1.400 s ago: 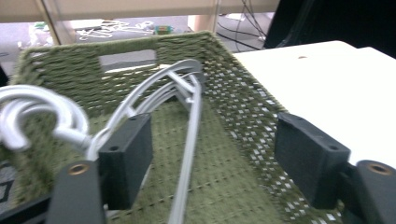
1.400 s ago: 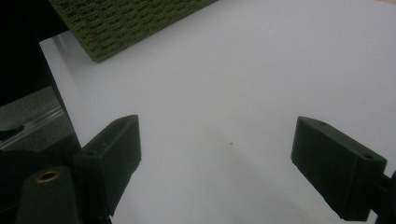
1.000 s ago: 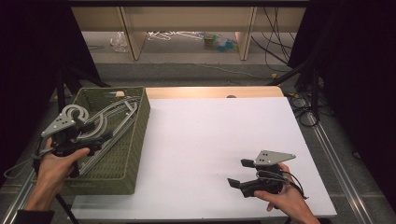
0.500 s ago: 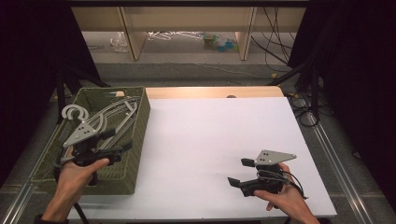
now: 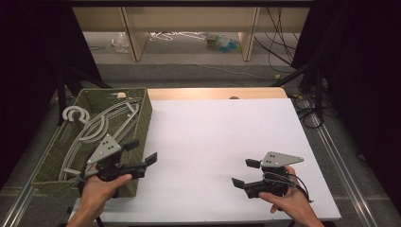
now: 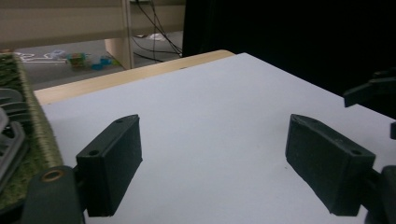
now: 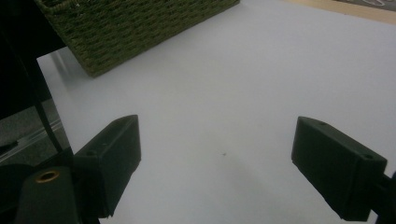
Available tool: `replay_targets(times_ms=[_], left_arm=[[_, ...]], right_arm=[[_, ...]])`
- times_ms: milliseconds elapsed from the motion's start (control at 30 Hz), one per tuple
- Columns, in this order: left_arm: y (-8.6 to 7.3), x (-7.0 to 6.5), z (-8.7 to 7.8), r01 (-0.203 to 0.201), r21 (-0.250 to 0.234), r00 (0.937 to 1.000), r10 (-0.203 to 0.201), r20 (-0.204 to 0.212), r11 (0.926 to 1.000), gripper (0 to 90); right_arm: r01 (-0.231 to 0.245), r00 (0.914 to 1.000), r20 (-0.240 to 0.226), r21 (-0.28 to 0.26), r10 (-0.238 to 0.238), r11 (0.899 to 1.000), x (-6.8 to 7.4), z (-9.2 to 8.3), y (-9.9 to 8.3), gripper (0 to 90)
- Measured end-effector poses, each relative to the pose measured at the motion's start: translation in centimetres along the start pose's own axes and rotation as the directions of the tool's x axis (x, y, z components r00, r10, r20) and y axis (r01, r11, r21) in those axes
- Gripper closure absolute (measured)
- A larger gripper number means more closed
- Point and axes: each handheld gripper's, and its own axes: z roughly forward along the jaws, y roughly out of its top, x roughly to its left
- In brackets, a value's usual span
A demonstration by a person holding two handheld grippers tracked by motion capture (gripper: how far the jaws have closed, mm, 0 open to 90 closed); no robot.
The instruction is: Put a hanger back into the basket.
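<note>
Grey hangers [image 5: 101,127] piled in basket [image 5: 142,101]

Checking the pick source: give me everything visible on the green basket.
The green woven basket is rectangular and open-topped, and looks like wicker or cord. It sits upright on the left edge of the white table, long side running away from the person. Grey hangers lie heaped inside, one hook curling over the far-left rim. The left gripper hovers at its near right corner, jaws open, empty.

From my seat, the hangers [image 5: 97,130] in the basket [image 5: 142,111] are partly hidden behind my left gripper [image 5: 141,154]; litter on the far floor [image 5: 222,42] is too small to identify.
</note>
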Motion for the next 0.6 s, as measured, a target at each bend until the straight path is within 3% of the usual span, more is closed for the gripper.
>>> replay_targets(times_ms=[100, 267, 467, 500, 600], left_arm=[[-0.8, -0.8, 0.4, -0.022, 0.005, 0.9995, 0.021, 0.021, 0.9998, 18.3], [-2.5, -2.3, 0.8, -0.004, 0.013, 0.9978, 0.003, 0.066, 0.9999, 17.7], [-4.5, -3.4, 1.3, -0.070, 0.043, 0.9938, 0.066, 0.089, 0.9966, 17.5], [-4.7, -3.6, 1.4, -0.048, 0.044, 0.9949, 0.044, 0.090, 0.9979, 17.5], [-4.9, -3.9, 1.5, -0.063, 0.038, 0.9944, 0.059, 0.087, 0.9973, 17.4]], right_arm=[[0.001, 0.9999, 0.012, -0.006, -0.001, 1.000, 0.1, 0.1, -0.1, 16.6], [-0.003, 0.9999, 0.010, -0.018, 0.003, 1.000, 0.4, 0.1, -0.1, 16.6], [-0.012, 0.9999, 0.007, -0.044, 0.012, 0.999, 1.1, -0.4, -0.7, 16.6], [-0.010, 0.9999, 0.012, -0.062, 0.011, 0.998, 1.2, -0.4, -1.0, 16.6], [-0.009, 0.9999, 0.014, -0.060, 0.010, 0.998, 1.7, -0.8, -1.7, 16.5]])
